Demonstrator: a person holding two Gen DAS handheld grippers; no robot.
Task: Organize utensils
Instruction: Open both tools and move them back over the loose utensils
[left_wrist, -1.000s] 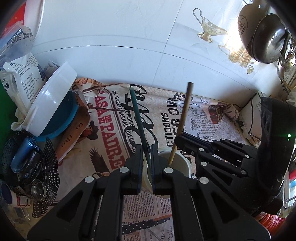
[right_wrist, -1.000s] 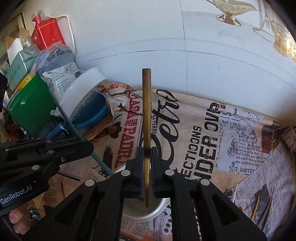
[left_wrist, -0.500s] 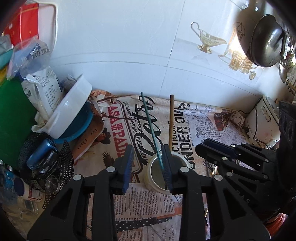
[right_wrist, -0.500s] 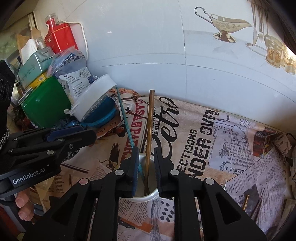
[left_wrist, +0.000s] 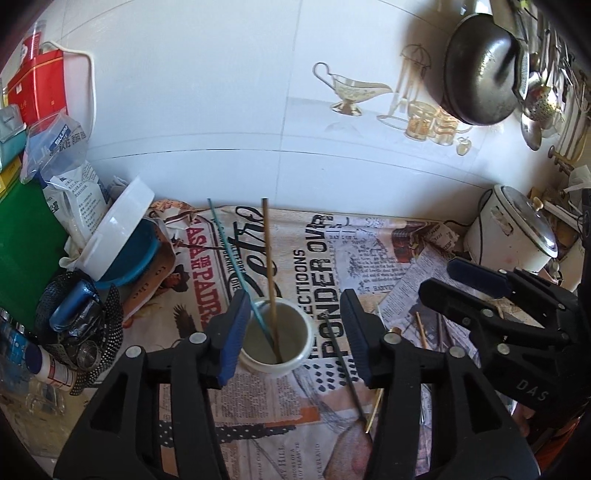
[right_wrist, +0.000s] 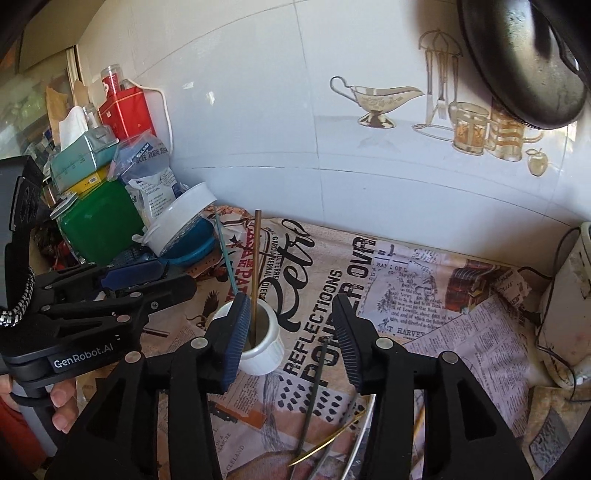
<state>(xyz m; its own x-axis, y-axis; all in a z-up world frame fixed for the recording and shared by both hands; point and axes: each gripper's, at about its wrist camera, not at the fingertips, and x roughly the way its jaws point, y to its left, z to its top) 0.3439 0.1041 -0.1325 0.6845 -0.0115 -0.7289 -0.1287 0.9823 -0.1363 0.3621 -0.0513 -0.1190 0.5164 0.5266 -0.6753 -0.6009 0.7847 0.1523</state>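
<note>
Both grippers are spread wide with nothing in them. The left gripper (left_wrist: 293, 332) hangs right over the small white ceramic cup (left_wrist: 275, 334), its blue-padded fingers (left_wrist: 232, 332) on either side of the cup without touching it. The right gripper (right_wrist: 290, 334) sits a bit to the cup's (right_wrist: 258, 345) right, with its left finger in front of the rim.

Standing in the cup are two sticks: a thin teal chopstick (left_wrist: 236, 266) leaning left and a brown wooden chopstick (left_wrist: 269, 273) nearly upright, both poking well above the rim.

A dark metal chopstick (left_wrist: 343, 365) lies flat on the newspaper-print tablecloth (left_wrist: 369, 258) just right of the cup, and a few more thin gold and wooden ones (right_wrist: 332, 443) are scattered near it.
</note>
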